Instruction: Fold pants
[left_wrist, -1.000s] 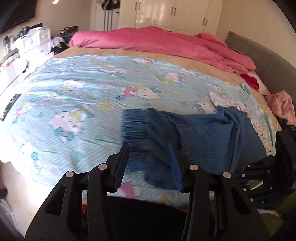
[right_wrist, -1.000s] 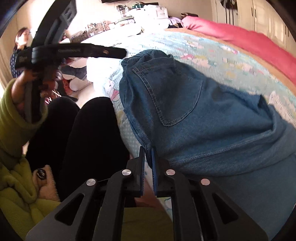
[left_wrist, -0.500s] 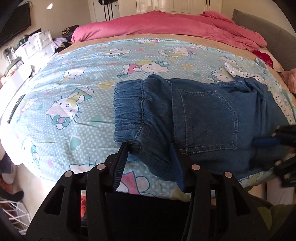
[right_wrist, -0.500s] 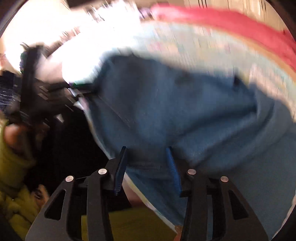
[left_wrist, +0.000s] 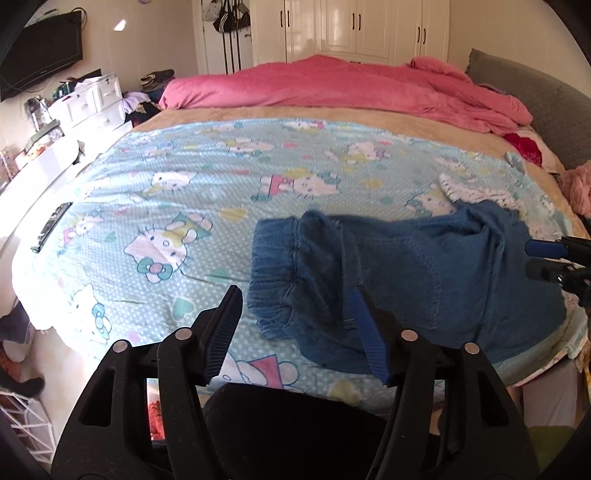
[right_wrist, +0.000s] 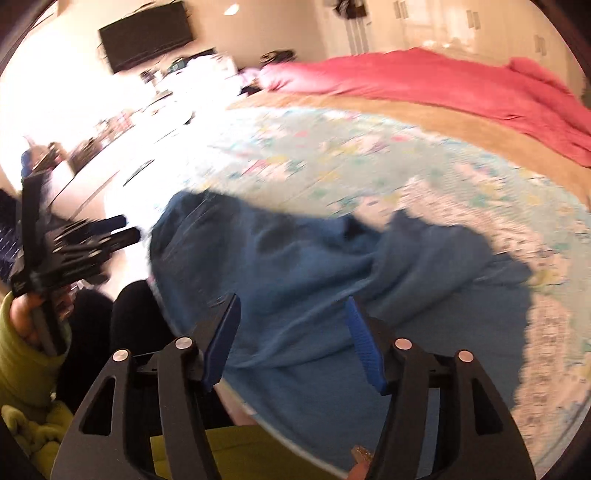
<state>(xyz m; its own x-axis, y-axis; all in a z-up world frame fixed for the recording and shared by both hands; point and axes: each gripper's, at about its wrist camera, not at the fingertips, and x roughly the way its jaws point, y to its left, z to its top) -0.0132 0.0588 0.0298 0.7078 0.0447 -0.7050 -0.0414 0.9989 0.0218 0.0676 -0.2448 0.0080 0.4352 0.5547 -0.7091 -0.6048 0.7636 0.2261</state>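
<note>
The blue denim pants lie folded in a rumpled heap on the near edge of the bed, elastic waistband to the left. They also show in the blurred right wrist view. My left gripper is open and empty, hovering just in front of the waistband. My right gripper is open and empty, above the near part of the pants. The right gripper's tips show at the right edge of the left wrist view; the left gripper shows at the left of the right wrist view.
The bed carries a light blue cartoon-print blanket with a pink duvet bunched at the far side. A grey headboard stands at the right. White drawers and clutter line the left wall. My dark legs are against the bed edge.
My right gripper has opened and let go of the pants, then pulled back and up. My left gripper stayed open and drew back slightly. The pants have settled on the bed.
</note>
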